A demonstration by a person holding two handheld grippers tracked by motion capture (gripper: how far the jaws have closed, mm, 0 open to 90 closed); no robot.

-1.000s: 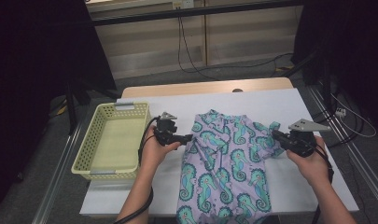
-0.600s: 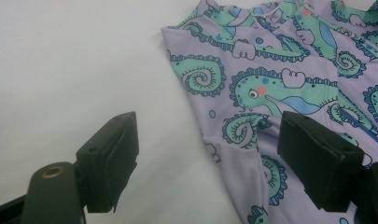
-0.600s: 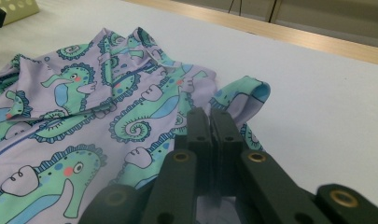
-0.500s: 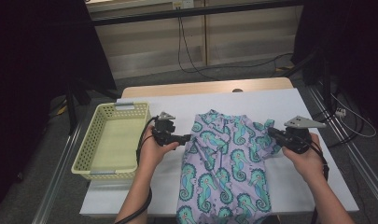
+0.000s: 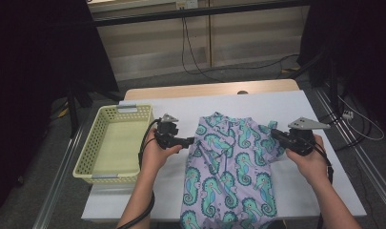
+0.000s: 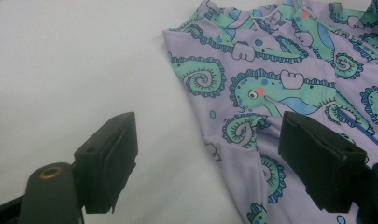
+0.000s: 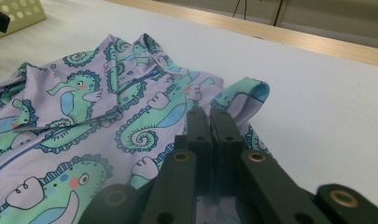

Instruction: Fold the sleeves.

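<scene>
From the high view we see a lilac garment (image 5: 231,169) printed with seahorses lying flat on the white table (image 5: 286,102), right of a yellow basket (image 5: 115,143). Our left hand-held gripper (image 5: 189,140) points at the garment's left edge, and our right hand-held gripper (image 5: 275,134) sits at its right sleeve. In the left gripper view, the jaws stand wide apart, one over bare table (image 6: 60,70), the other over the garment (image 6: 280,88) near its edge, holding nothing. In the right gripper view, the jaws are pressed together on a fold of the garment (image 7: 107,107) near the sleeve.
</scene>
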